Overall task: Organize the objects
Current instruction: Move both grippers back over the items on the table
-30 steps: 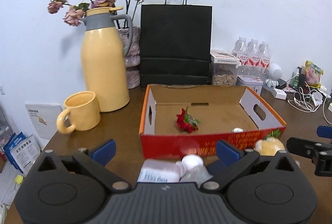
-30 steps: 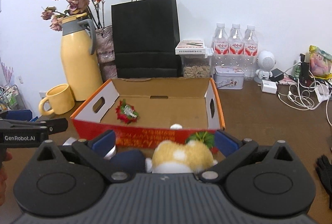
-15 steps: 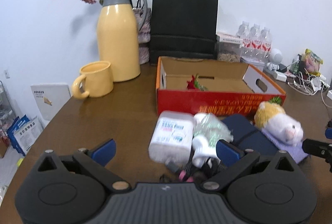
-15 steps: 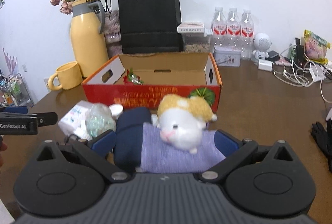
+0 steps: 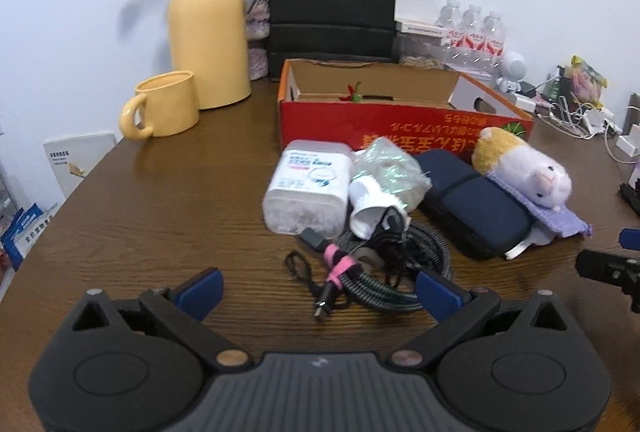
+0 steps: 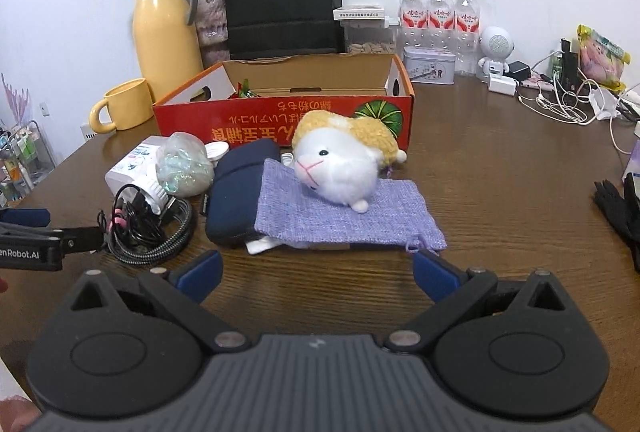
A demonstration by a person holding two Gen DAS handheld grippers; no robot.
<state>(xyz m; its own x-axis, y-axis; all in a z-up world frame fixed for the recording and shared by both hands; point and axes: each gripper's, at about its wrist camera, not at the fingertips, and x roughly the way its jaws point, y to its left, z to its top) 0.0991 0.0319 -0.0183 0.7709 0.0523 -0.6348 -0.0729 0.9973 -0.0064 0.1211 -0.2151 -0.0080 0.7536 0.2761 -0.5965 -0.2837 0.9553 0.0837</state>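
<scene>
A red cardboard box (image 5: 404, 128) (image 6: 280, 120) stands open on the wooden table, holding a small red flower (image 5: 354, 94). In front of it lies a pile: a white plastic container (image 5: 308, 192), a crinkled clear wrapper (image 5: 390, 172), a coiled braided cable (image 5: 384, 268) (image 6: 160, 232), a navy pouch (image 5: 472, 204) (image 6: 236, 192), a lilac cloth bag (image 6: 340, 220) and a plush hamster (image 6: 340, 160) (image 5: 524, 168). My left gripper (image 5: 320, 292) is open, just short of the cable. My right gripper (image 6: 316, 272) is open, just short of the lilac bag.
A yellow jug (image 5: 208, 28), a yellow mug (image 5: 164, 112) and a black paper bag (image 5: 334, 0) stand behind and left of the box. Water bottles (image 6: 440, 8), a tin (image 6: 428, 64) and tangled white cables (image 6: 568, 104) fill the back right. Black gloves (image 6: 620, 208) lie far right.
Both grippers have drawn back from the box and dropped lower, so the pile in front of it now shows fully. Both stay open. The objects have not moved.
</scene>
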